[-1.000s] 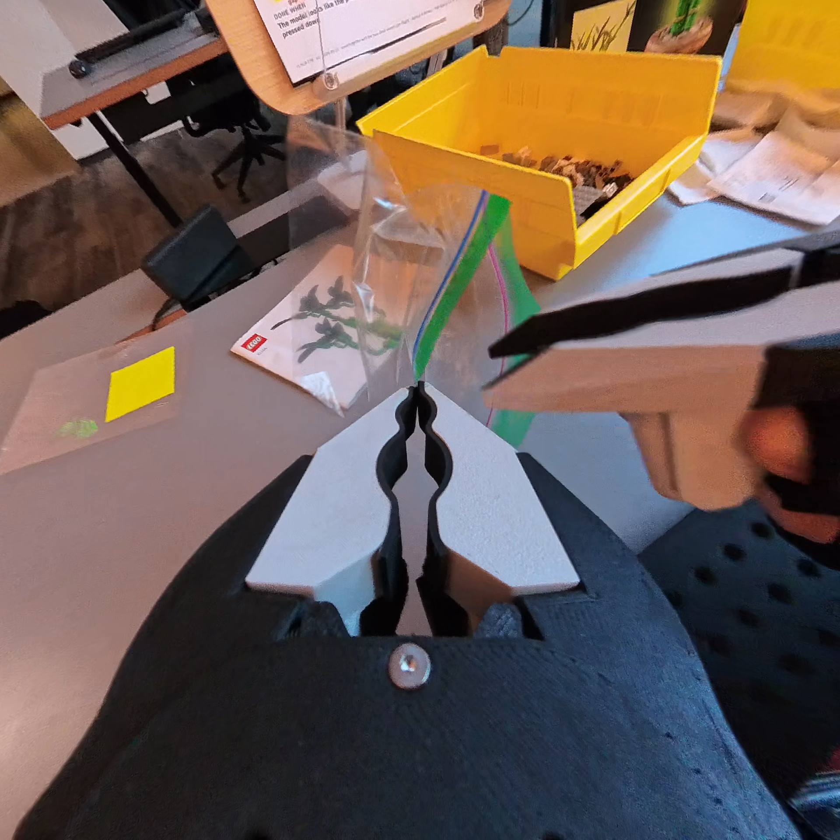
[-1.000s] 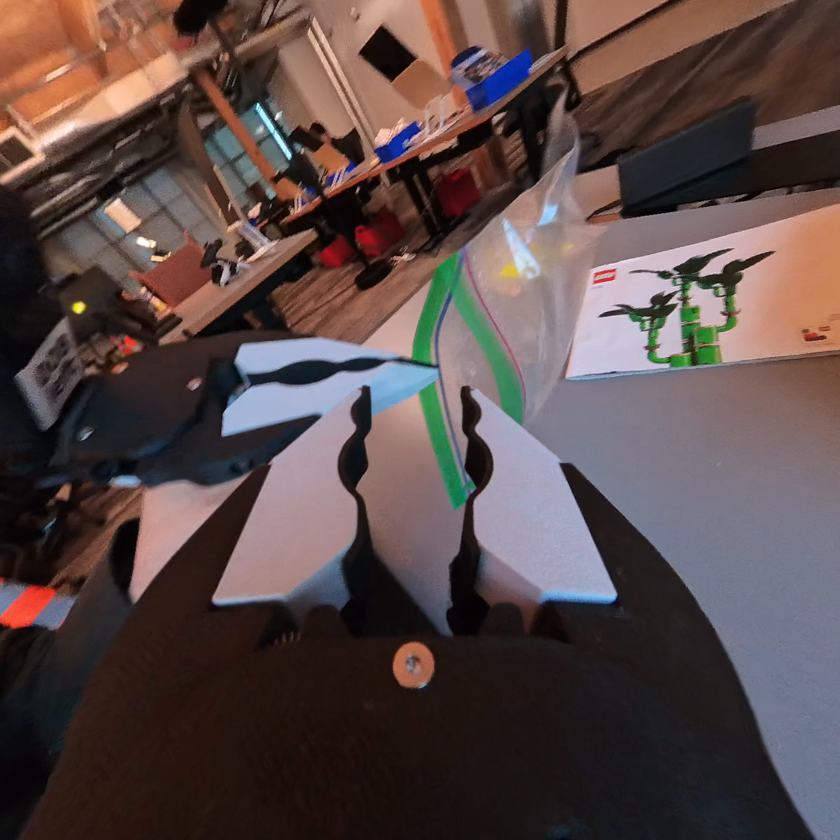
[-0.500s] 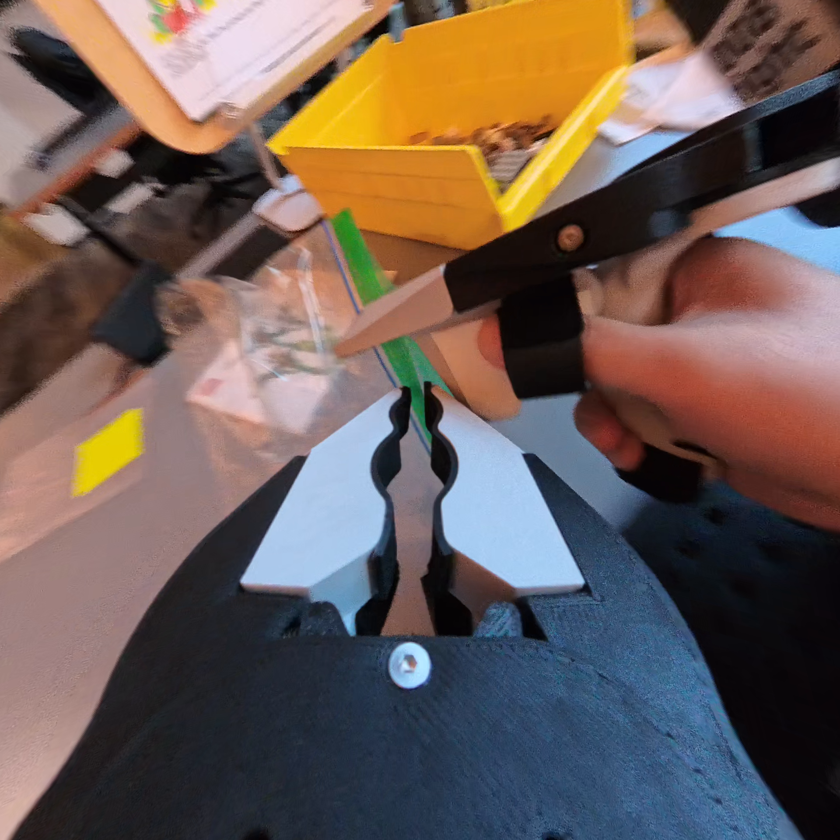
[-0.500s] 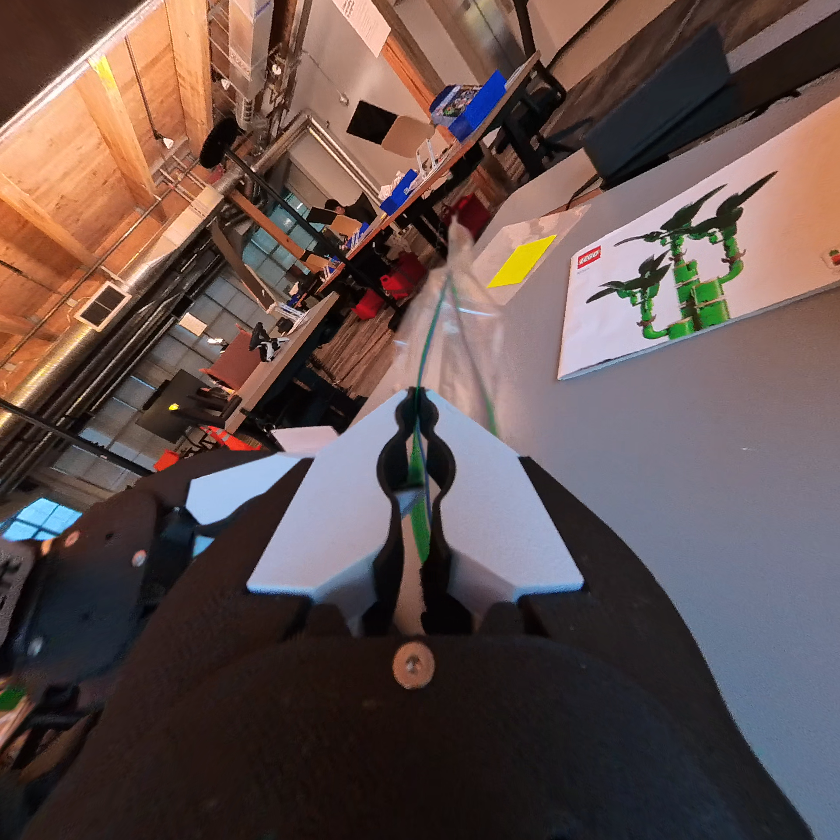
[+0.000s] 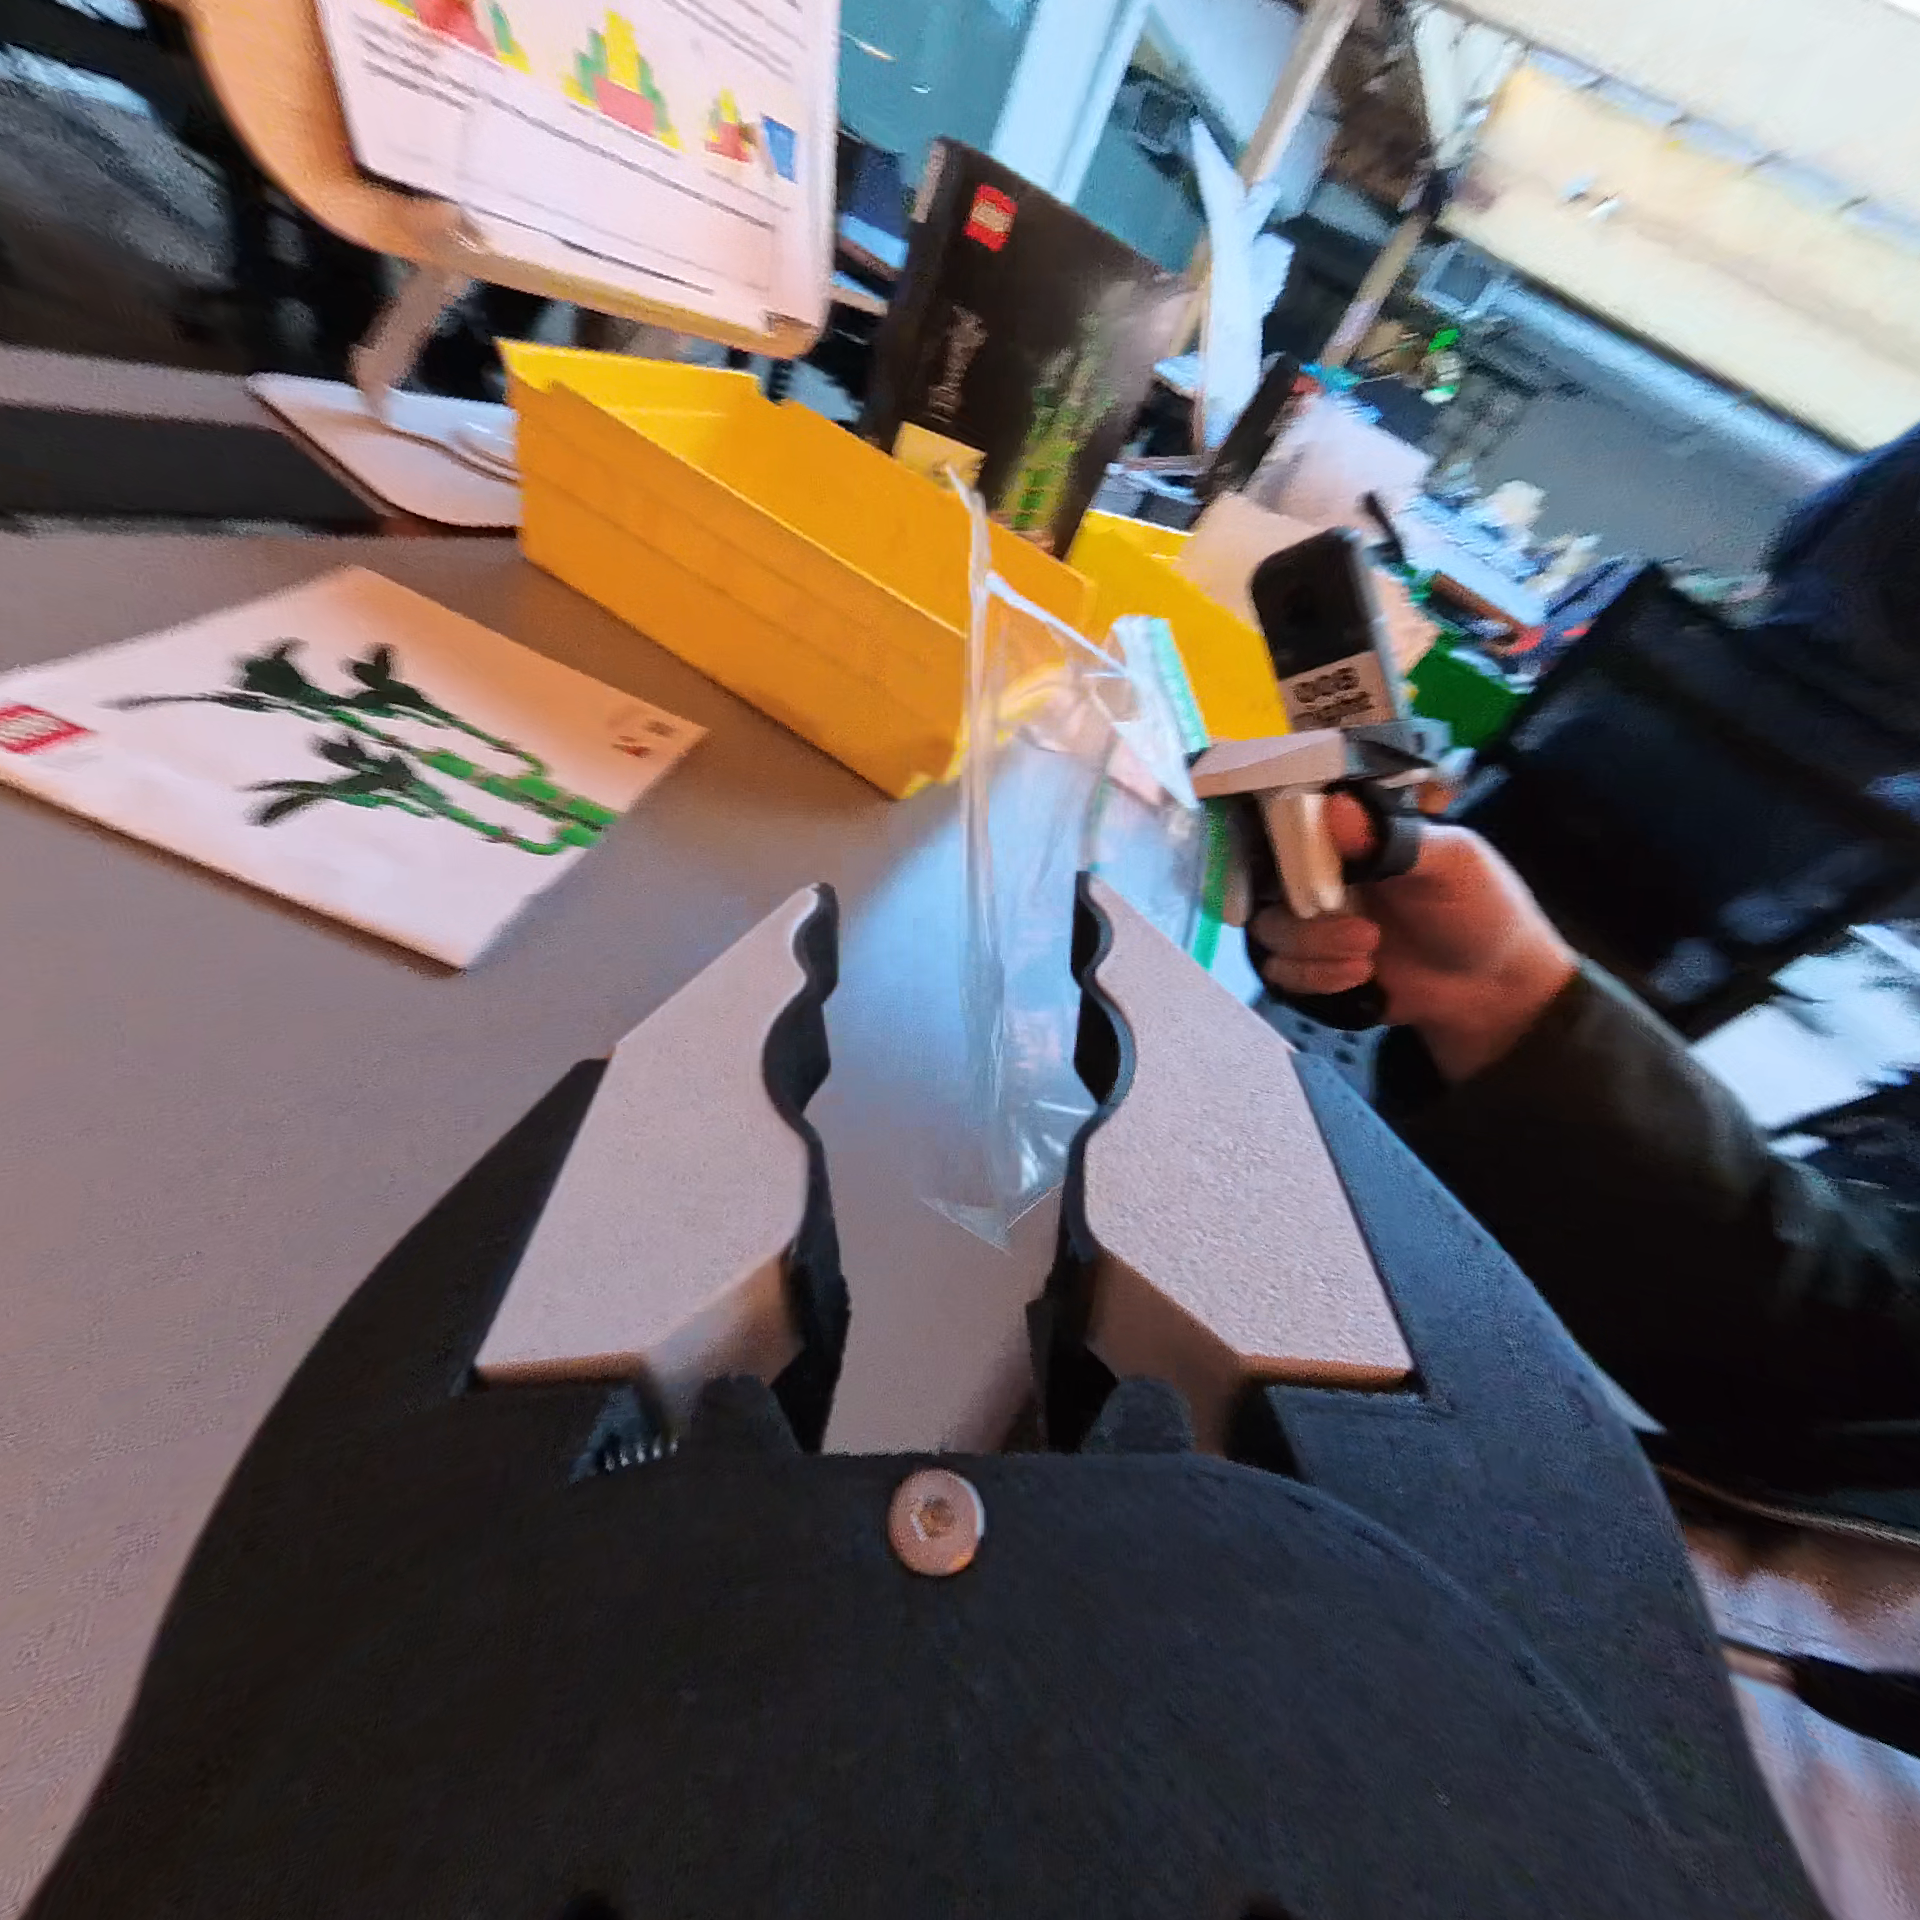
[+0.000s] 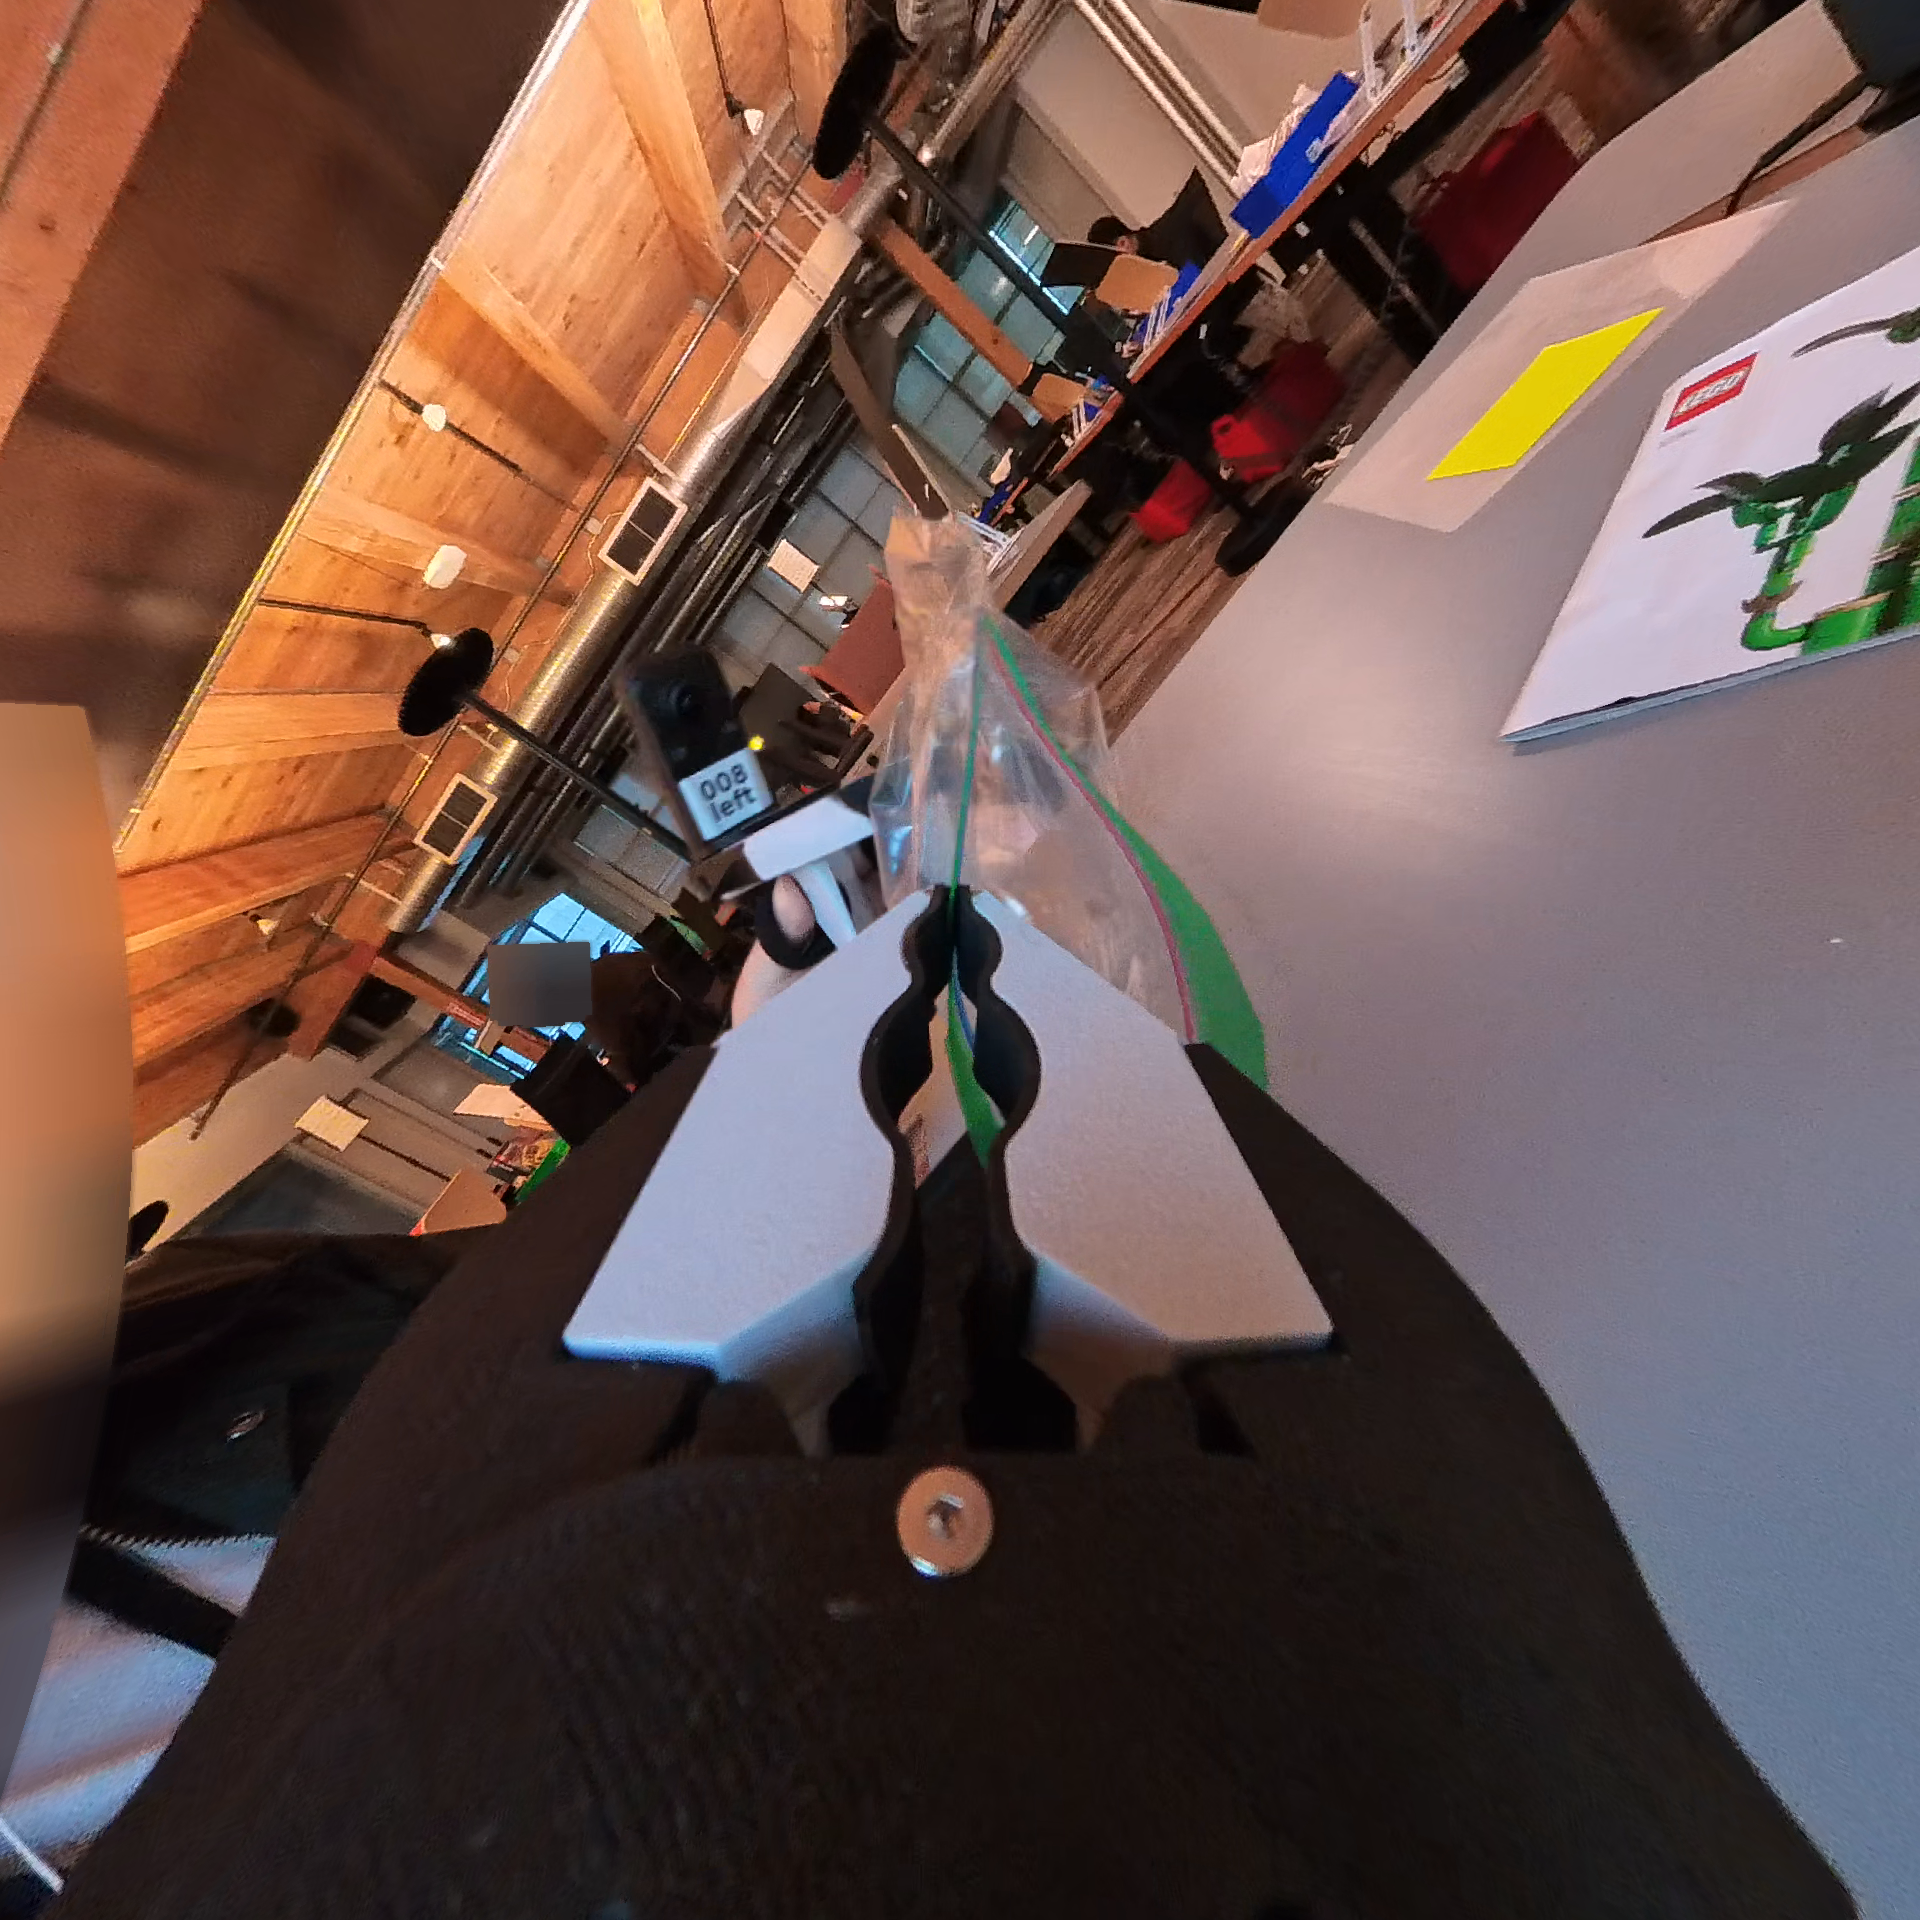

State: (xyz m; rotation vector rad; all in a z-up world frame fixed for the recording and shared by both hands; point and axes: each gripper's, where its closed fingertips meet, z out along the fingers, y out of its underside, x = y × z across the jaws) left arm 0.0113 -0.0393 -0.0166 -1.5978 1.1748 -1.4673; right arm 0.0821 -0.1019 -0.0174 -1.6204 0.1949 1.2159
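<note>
Right gripper (image 6: pixel 951 902), wavy black jaws pinched on the green zip strip of a crinkled clear plastic bag (image 6: pixel 997 748), held above the smooth grey counter (image 6: pixel 1558 987). Left gripper (image 5: pixel 951 904) with jaws spread, bag's lower corner hanging between them. Nearby: glossy white booklet (image 5: pixel 343 758) with green plant picture, yellow plastic bin (image 5: pixel 769 582).

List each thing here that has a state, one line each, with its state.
left gripper: open, holding nothing, next to the bag's lower corner
right gripper: shut on the bag's green strip
bag: clear, hanging in the air, mouth partly open
yellow bin: open-topped, standing on the table
booklet: closed, lying flat on the table
</note>
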